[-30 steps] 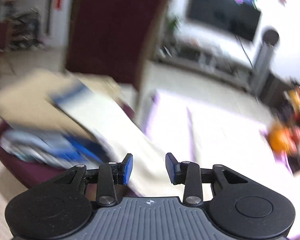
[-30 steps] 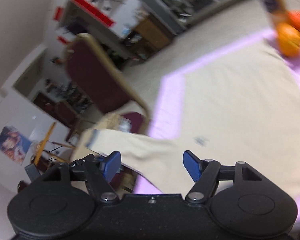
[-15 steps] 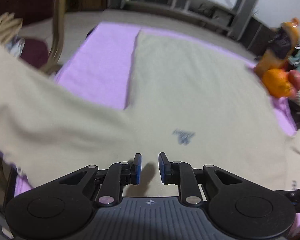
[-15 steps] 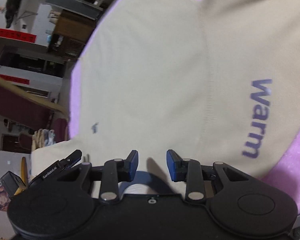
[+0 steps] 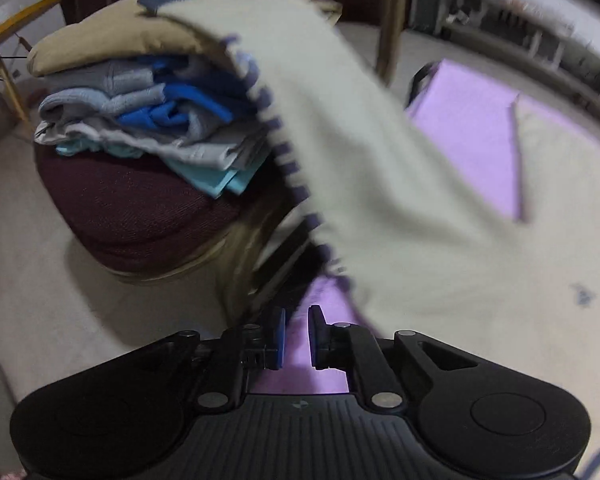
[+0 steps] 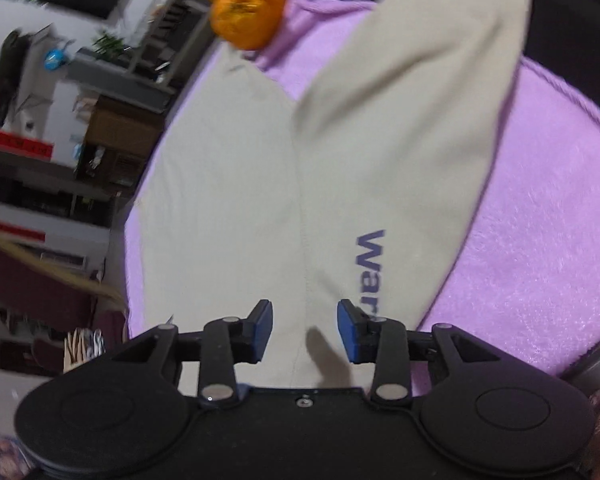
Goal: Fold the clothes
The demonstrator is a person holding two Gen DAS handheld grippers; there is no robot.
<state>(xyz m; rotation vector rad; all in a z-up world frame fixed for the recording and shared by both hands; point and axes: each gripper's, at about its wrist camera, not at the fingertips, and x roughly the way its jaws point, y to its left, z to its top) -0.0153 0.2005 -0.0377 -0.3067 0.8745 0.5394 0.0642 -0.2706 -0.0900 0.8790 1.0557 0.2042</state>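
Left tool (image 5: 297, 338) beside cream garment's (image 5: 440, 248) edge

— From the left wrist we look down along the fingers, close over the purple blanket's (image 5: 472, 128) edge, toward a chair (image 5: 140, 204) stacked with folded clothes (image 5: 148, 116).

— From the right wrist we hang low over the cream shirt (image 6: 236, 184), facing shelves (image 6: 100, 92). We share shirt and blanket.

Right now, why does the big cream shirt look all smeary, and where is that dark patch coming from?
Left wrist view: the cream shirt is smeared by motion blur, its sleeve edge streaked. Right wrist view: sharper; the dark patch is a shadow between the right gripper fingers.
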